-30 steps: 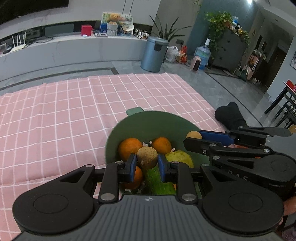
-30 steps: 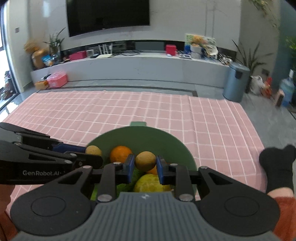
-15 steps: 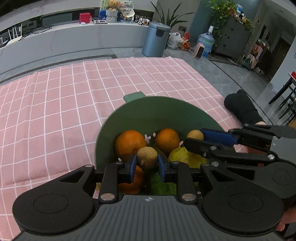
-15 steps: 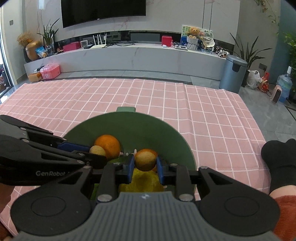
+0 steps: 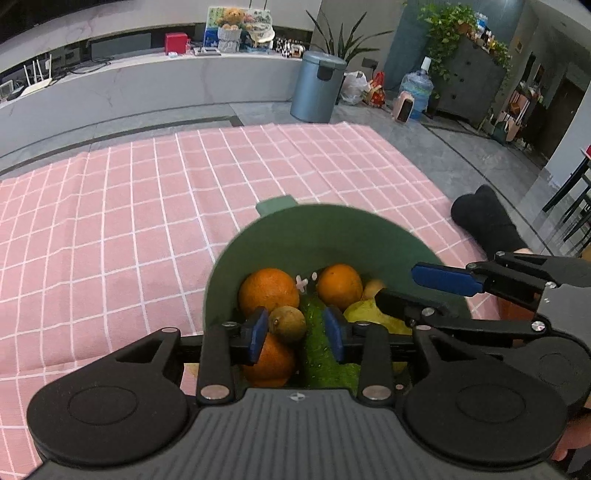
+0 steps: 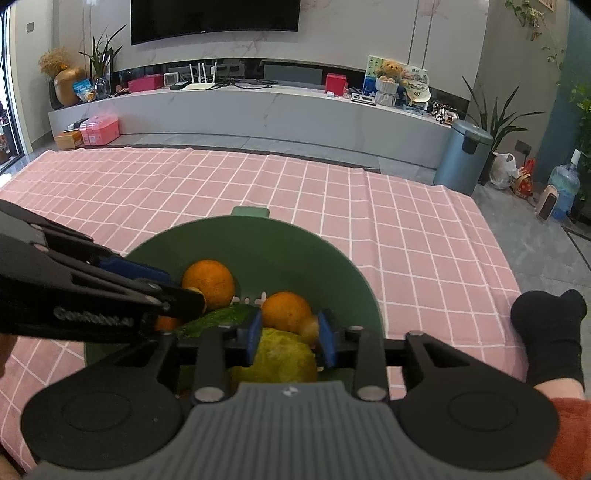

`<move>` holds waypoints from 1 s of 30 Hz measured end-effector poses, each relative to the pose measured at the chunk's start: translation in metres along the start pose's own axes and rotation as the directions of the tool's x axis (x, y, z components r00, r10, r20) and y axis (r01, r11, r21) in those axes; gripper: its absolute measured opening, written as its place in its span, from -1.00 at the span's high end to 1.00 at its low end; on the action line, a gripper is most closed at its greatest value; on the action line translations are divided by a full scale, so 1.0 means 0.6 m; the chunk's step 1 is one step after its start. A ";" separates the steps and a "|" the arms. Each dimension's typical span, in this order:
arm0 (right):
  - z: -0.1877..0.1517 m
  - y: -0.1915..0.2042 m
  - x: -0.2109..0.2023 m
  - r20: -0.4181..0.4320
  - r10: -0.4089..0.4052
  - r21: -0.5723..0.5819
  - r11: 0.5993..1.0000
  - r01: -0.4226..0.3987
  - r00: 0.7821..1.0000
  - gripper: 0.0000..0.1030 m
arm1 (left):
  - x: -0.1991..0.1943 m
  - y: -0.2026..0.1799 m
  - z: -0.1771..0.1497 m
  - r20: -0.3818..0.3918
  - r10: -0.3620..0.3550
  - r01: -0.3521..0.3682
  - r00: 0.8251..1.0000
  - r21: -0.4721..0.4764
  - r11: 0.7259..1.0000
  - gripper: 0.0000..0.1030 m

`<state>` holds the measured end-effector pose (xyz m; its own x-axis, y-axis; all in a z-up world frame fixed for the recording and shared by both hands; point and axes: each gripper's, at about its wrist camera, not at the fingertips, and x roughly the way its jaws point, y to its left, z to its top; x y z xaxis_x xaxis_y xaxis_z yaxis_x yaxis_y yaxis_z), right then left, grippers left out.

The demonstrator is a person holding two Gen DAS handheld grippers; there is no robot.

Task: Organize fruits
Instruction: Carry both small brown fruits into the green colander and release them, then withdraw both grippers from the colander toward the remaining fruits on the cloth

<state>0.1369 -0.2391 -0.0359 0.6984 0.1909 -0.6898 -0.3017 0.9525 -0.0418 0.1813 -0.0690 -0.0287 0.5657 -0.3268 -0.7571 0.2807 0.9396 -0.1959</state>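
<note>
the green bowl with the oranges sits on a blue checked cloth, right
Not quite. The cloth is pink with white checks, not blue, as the right wrist view shows. The green bowl does sit on it, and the oranges are in it.

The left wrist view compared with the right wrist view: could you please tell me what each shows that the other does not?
Only the left wrist view: dark chairs at the right edge. Only the right wrist view: the wall television and pink storage box. Both: the green bowl of fruit on the pink checked cloth, the blue-grey bin, and both grippers, jaws opening.
</note>
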 end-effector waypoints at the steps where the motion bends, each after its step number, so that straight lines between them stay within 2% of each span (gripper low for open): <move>1: 0.001 -0.002 -0.004 0.003 0.001 0.006 1.000 -0.001 1.000 0.30 | -0.007 0.000 0.001 0.007 -0.001 0.001 1.000 0.001 1.000 0.11; 6: 0.010 -0.005 -0.030 0.027 0.011 0.043 0.999 -0.013 1.000 0.09 | -0.046 -0.002 0.003 0.055 0.006 -0.007 0.998 0.016 1.000 -0.02; 10: 0.017 0.007 -0.055 0.056 0.021 0.033 0.999 -0.023 0.998 0.01 | -0.078 -0.003 0.000 0.083 0.021 -0.024 0.996 0.033 0.999 -0.03; 15: 0.026 0.032 -0.088 0.104 0.047 -0.012 0.999 -0.046 0.994 -0.05 | -0.114 0.005 -0.010 0.107 0.046 -0.051 0.993 0.047 0.998 -0.04; 21: 0.032 0.077 -0.108 0.126 0.115 -0.123 0.987 -0.099 0.985 -0.12 | -0.147 0.032 -0.028 0.121 0.083 -0.092 0.989 0.077 0.993 -0.04; 25: 0.034 0.114 -0.110 0.104 0.178 -0.240 0.959 -0.149 0.979 -0.12 | -0.155 0.052 -0.044 0.117 0.102 -0.113 0.988 0.090 0.990 -0.04; 30: 0.037 0.168 -0.104 0.047 0.234 -0.426 0.884 -0.192 0.971 -0.12 | -0.155 0.086 -0.063 0.103 0.095 -0.103 0.990 0.073 0.992 -0.04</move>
<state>0.0775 -0.1495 0.0190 0.6386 0.4191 -0.6454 -0.6771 0.7045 -0.2126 0.1137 0.0140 0.0079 0.6667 -0.2448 -0.7040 0.2772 0.9582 -0.0708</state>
